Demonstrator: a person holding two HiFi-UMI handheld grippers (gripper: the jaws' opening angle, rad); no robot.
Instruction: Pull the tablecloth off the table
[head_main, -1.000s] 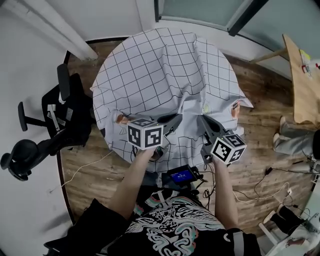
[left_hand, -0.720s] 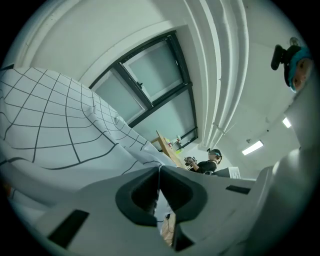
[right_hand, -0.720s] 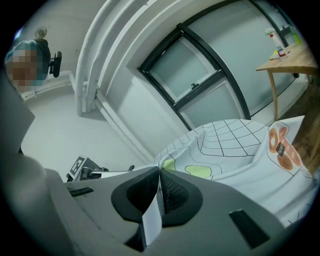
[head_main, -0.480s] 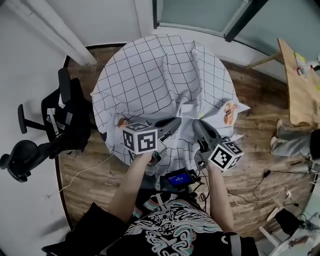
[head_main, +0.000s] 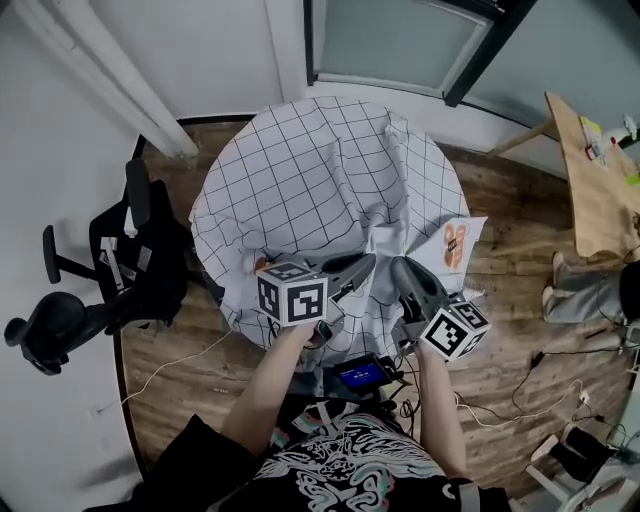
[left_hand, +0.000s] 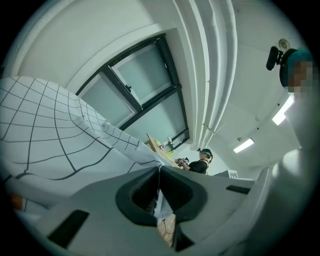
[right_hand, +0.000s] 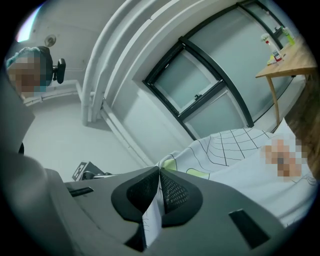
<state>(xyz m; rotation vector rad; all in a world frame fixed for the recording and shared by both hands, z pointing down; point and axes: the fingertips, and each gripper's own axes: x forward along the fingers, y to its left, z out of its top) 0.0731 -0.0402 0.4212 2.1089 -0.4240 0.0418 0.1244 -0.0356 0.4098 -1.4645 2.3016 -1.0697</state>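
Both tongs have lifted slightly, dragging the cloth (head_main: 320, 170) that hides the worktop nearer me. Head view: left tongs (head_main: 365, 262) and right tongs (head_main: 400, 268) sit at the worktop's near edge. Left gripper view: jaws clamped on cloth (left_hand: 50, 135). Right gripper view: clamped likewise.

The tablecloth (head_main: 325, 180) lies between a chair (head_main: 150, 270) at left and a desk (head_main: 590, 170) at right.
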